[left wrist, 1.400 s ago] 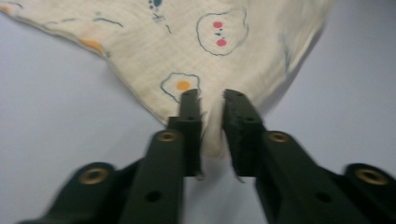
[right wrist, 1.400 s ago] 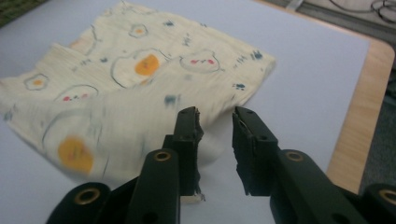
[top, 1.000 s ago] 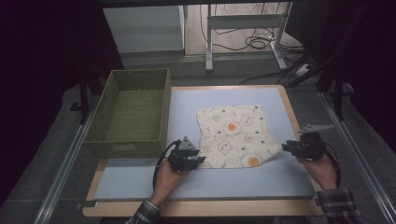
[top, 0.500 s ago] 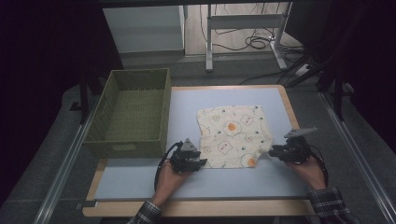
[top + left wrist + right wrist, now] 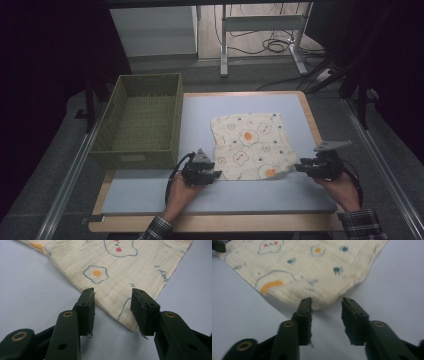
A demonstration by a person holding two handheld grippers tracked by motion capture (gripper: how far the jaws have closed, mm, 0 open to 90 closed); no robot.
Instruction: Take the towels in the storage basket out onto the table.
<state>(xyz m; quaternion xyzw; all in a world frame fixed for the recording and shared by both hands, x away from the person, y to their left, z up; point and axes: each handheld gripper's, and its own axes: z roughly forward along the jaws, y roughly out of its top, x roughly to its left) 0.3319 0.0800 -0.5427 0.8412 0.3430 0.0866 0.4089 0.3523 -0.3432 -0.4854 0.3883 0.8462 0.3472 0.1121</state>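
The left gripper (image 5: 216,174) rests low over the blue mat (image 5: 200,195) at the near left corner of the cloth (image 5: 250,145), its jaws standing partly apart with nothing pinched. In the left gripper view the corner of the cloth (image 5: 120,277) lies flat between the two black jaws, one jaw over bare mat (image 5: 30,290) and the other over the hem, and no pad presses on the fabric. The right gripper (image 5: 299,167) sits at the near right corner of the cloth, pointing left toward it; its jaws have just been opening and now stand partly apart. In the right gripper view the corner of the cloth (image 5: 312,270) bulges up slightly off the mat (image 5: 394,285) just ahead of the jaw tips, and the gap between the jaws holds only bare mat, so nothing is gripped. The cloth is cream, printed with fried eggs and small cartoon faces, and lies spread flat on the right half of the mat, between the two grippers along its near edge. A green woven basket (image 5: 107,150) stands on the left of the table, well apart from the cloth. No readable writing or brand shows on the cloth, the basket or the grippers.
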